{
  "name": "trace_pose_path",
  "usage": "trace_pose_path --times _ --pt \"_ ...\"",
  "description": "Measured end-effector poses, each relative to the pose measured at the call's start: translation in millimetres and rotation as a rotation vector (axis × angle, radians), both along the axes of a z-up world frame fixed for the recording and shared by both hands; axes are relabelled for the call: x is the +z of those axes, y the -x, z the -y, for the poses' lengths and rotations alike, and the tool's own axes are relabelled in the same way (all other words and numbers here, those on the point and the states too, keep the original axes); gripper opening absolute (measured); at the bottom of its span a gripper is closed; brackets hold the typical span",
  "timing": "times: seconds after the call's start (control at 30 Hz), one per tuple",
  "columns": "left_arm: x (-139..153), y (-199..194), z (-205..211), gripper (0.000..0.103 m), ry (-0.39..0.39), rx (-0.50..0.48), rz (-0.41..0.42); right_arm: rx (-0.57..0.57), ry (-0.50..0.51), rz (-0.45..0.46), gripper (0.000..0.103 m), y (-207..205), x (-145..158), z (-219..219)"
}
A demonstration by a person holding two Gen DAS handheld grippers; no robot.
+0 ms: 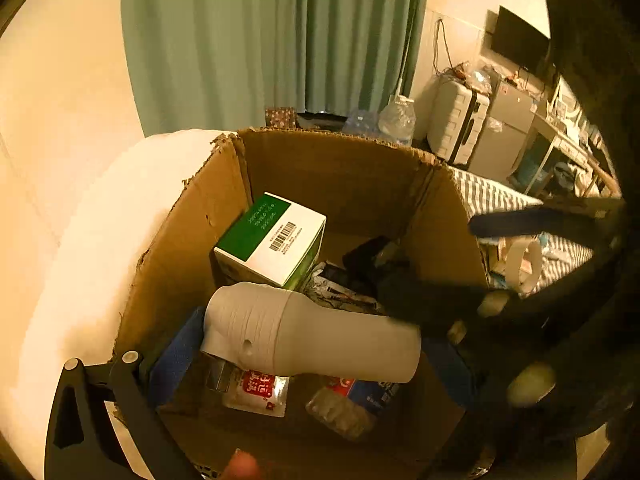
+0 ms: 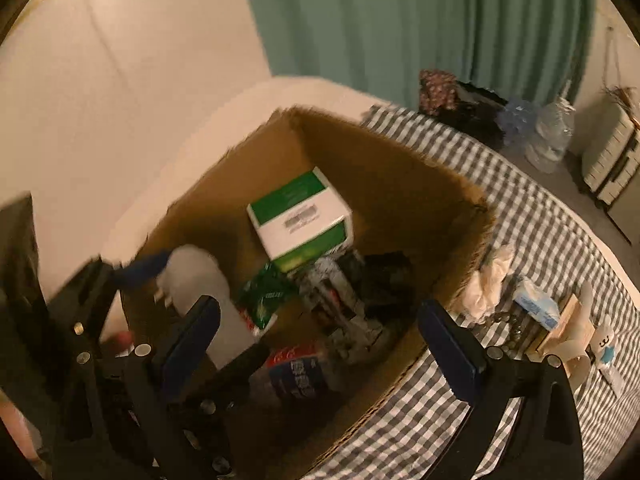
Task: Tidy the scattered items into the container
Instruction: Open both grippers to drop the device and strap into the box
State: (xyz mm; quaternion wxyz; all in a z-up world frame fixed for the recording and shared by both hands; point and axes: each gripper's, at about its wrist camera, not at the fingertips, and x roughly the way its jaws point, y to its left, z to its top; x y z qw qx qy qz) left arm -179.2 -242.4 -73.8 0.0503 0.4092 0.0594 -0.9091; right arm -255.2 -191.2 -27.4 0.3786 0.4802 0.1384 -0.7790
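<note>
Cardboard box [image 2: 400,184]: sits open on the checked bedspread [image 2: 540,232], and both of my grippers hang over its mouth.
White bottle [image 1: 312,336]: lying crosswise over the near part of the box, between the blue pads of my left gripper [image 1: 320,344]; the left pad touches its cap end, the right pad is mostly hidden behind it.
Left gripper state: looks clamped on the white bottle, jaws spread to the bottle's length.
Right gripper [image 2: 320,328]: jaws wide apart, nothing between the pads; I see box contents straight through the gap.
Green and white carton [image 1: 272,240]: tilted against the far left corner inside the box.
Loose contents: a red and white packet [image 1: 258,392], a clear plastic bottle with a blue label [image 1: 352,404], dark crumpled wrappers [image 2: 348,292] and a green packet [image 2: 264,296] on the box floor.
Outside the box, right side: crumpled white tissue [image 2: 488,284], a blue tissue pack [image 2: 536,304] and a tape roll [image 1: 524,264] lie on the bedspread.
Far background: green curtain [image 1: 272,40], white suitcase [image 1: 456,124], water jugs [image 2: 552,140].
</note>
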Motion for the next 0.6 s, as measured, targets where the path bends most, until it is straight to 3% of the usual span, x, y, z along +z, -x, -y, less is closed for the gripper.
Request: trace_pose_path --times 0.3,0.4,0.6 --pt "-4.0 1.4 4.1 0.103 0.001 0.004 -0.001 -0.011 -0.002 0.069 0.099 1.7 -18.5 8.9" --pt "2.2 -3.0 1.2 0.103 0.011 -0.011 -0.045 -0.012 -0.028 0.056 0.099 0.7 -20.3 14.0" --pt "5.8 -3.2 -6.3 0.103 0.04 -0.03 -0.043 -0.07 0.008 0.041 0.099 4.8 -17.5 8.1"
